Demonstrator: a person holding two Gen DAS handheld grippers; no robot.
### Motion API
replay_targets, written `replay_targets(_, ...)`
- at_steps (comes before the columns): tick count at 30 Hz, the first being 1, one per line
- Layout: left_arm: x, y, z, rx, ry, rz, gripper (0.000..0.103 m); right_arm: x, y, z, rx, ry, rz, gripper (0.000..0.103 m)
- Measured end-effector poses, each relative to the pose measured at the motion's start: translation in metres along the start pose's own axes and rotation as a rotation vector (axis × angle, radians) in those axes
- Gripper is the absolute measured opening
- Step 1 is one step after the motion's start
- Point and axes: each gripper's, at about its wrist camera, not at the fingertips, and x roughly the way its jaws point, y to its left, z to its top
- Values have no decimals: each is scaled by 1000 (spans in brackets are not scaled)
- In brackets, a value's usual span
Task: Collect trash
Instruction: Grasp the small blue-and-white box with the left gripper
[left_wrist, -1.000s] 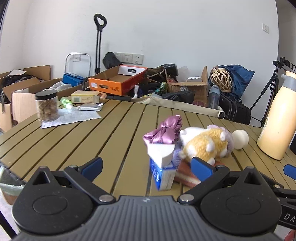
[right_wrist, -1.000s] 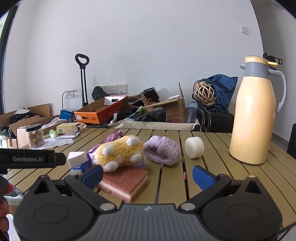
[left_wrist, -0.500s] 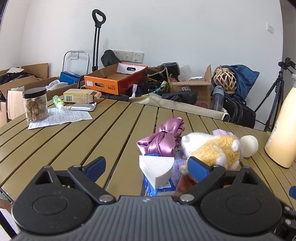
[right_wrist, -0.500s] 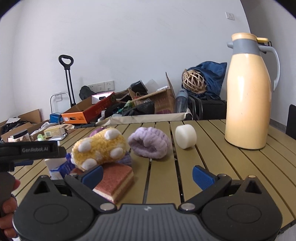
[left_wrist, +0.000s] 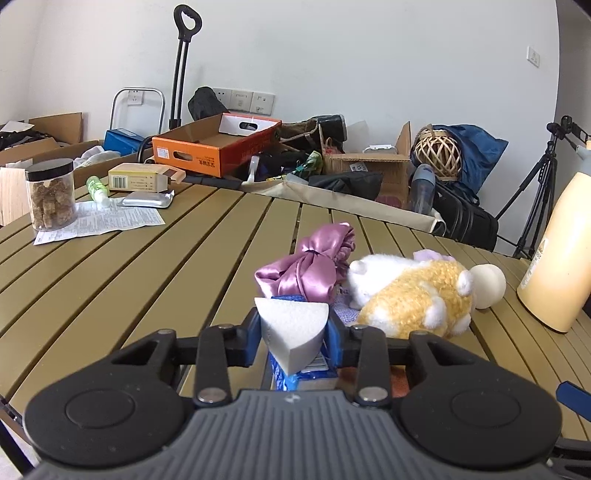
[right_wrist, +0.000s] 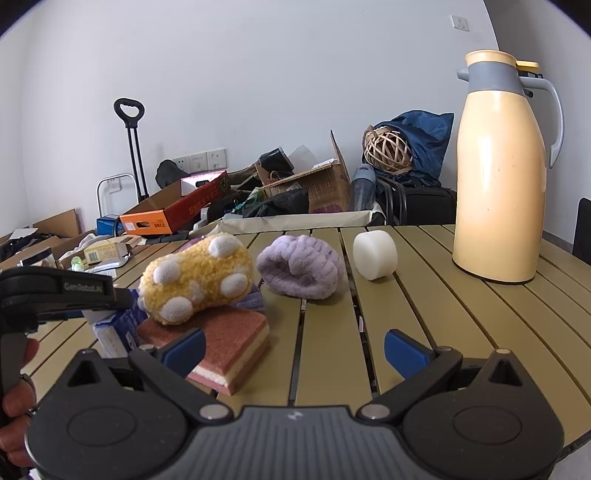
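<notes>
Closed since earlier: left hand-held gripper (left_wrist: 294, 334) grasping white wedge (left_wrist: 291, 325) | right hand-held gripper (right_wrist: 293, 349) released | plush toy (left_wrist: 413, 295) beside

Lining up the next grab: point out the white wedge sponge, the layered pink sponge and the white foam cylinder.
white wedge sponge (left_wrist: 291, 326): left wrist view, middle of its top face, between the jaws.
layered pink sponge (right_wrist: 236, 341): right wrist view, middle of its pink top.
white foam cylinder (right_wrist: 375, 254): right wrist view, its rounded side.
</notes>
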Motion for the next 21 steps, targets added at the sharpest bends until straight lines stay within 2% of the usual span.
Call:
replay_targets(9,-22,14,10,-21,-67,1,35,4,15,5,-16,-23,19,103)
replay_targets(21,-28,42,16,-16,-80,67,35,18,62,30,-76,-106,59,103)
